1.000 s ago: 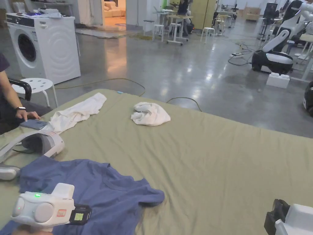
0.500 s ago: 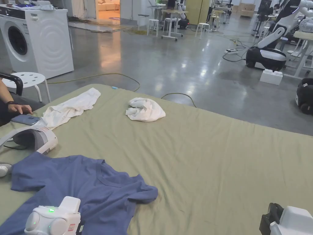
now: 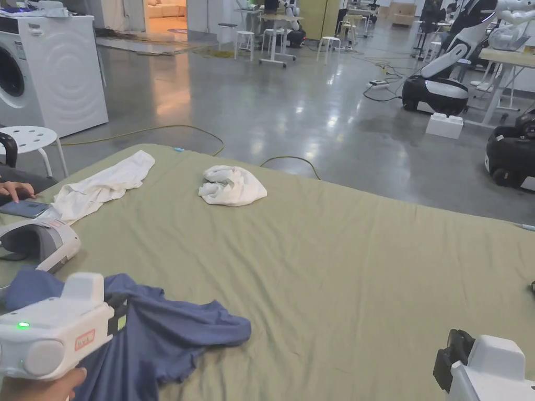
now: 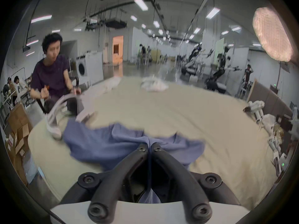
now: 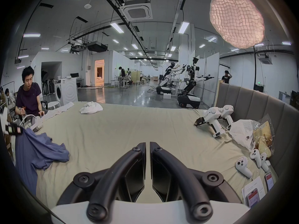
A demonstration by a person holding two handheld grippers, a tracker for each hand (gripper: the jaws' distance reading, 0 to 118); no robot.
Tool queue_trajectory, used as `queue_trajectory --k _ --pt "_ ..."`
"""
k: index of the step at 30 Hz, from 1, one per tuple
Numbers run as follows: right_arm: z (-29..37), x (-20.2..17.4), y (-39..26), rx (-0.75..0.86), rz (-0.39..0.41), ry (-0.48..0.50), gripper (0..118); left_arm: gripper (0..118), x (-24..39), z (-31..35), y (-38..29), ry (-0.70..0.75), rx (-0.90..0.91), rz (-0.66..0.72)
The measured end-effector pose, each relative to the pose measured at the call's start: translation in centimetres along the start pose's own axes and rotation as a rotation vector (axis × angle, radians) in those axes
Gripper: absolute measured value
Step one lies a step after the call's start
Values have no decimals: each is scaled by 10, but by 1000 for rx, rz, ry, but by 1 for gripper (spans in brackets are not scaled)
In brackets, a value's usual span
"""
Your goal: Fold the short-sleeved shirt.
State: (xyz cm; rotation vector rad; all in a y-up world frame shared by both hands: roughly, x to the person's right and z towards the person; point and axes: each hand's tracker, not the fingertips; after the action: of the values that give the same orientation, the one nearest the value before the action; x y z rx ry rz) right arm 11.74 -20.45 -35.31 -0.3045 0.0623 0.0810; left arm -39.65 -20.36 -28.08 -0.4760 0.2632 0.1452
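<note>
Since the earlier frame the left gripper (image 3: pixel 112 318) has lifted the blue shirt (image 3: pixel 167 339) off the green bed (image 3: pixel 339 271); left gripper view: jaws clamp bunched cloth; right gripper view: right gripper (image 5: pixel 147 146) nearly closed, empty; folding not begun

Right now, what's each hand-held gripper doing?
Left hand-held gripper: closed on the blue shirt.
Right hand-held gripper: closed, holding nothing, above the bed.

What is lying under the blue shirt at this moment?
The blue shirt rests on the green bed sheet, bunched where the left gripper pinches and lifts it. Whatever lies beneath the cloth itself is covered, so it cannot be told.
</note>
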Motion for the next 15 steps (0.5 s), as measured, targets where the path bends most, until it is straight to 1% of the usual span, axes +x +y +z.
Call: queue_trajectory --k 5,8,11,15 --pt "6 10 6 22 -8 -9 4 0 41 27 65 -87 140 -58" --pt "10 18 10 37 -18 -17 4 0 83 49 96 -174 219 -74" --pt "15 28 14 49 -26 -30 4 0 124 63 119 -246 268 -93" --pt "23 44 16 70 -38 -55 4 0 180 70 138 -389 298 -103"
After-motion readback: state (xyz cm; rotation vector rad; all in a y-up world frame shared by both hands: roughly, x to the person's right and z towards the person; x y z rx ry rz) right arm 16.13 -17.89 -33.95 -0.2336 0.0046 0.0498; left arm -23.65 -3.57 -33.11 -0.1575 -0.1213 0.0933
